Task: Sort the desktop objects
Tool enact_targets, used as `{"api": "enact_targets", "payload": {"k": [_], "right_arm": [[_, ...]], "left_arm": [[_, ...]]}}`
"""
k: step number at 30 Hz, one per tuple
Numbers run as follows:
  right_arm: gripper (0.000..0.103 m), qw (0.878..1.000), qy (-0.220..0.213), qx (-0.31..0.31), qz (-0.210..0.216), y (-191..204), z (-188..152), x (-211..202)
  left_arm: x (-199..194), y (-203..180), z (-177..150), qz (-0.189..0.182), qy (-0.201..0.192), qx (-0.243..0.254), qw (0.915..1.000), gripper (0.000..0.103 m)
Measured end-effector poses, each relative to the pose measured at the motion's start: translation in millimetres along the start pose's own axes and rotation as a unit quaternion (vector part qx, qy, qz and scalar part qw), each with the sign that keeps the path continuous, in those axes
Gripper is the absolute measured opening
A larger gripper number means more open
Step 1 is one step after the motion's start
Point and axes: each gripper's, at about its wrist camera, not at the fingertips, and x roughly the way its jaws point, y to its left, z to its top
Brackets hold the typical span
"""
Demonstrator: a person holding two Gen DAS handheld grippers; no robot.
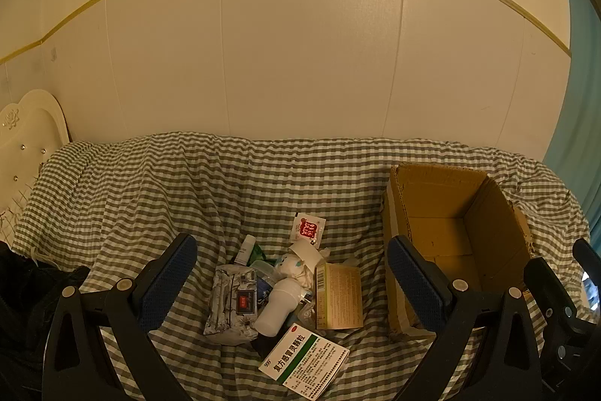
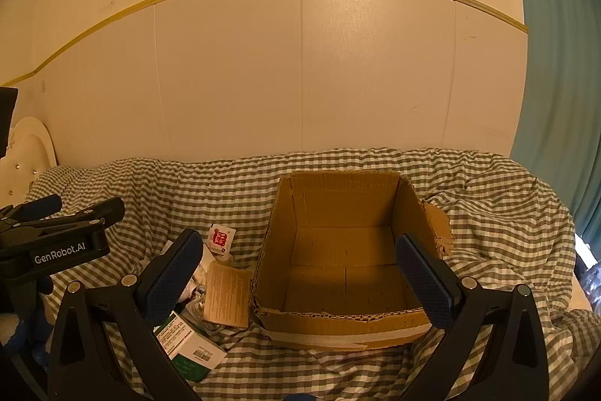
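Note:
A pile of small items lies on the checked cloth (image 1: 157,183): a green-and-white medicine box (image 1: 304,359), a tan box (image 1: 338,295), a white bottle (image 1: 276,307), a tissue pack (image 1: 234,303) and a red-and-white sachet (image 1: 308,230). An open, empty cardboard box (image 2: 338,250) stands to their right. My left gripper (image 1: 293,284) is open and empty above the pile. My right gripper (image 2: 300,280) is open and empty over the cardboard box's front. The medicine box (image 2: 188,348), tan box (image 2: 227,295) and sachet (image 2: 221,237) also show in the right wrist view.
A cream panelled wall (image 1: 300,62) runs behind the cloth-covered surface. A white padded headboard (image 1: 26,130) is at far left and a teal curtain (image 2: 556,62) at far right. Dark clothing (image 1: 22,288) lies at the left edge.

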Motion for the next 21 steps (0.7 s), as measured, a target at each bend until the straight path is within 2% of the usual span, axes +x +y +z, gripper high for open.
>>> {"api": "enact_targets", "payload": {"k": [21], "right_arm": [[0.103, 1.000, -0.003, 0.002, 0.000, 1.6, -5.0, 1.7]], "left_arm": [[0.5, -0.4, -1.7, -0.001, 0.003, 0.001, 1.0000, 0.103]]}}
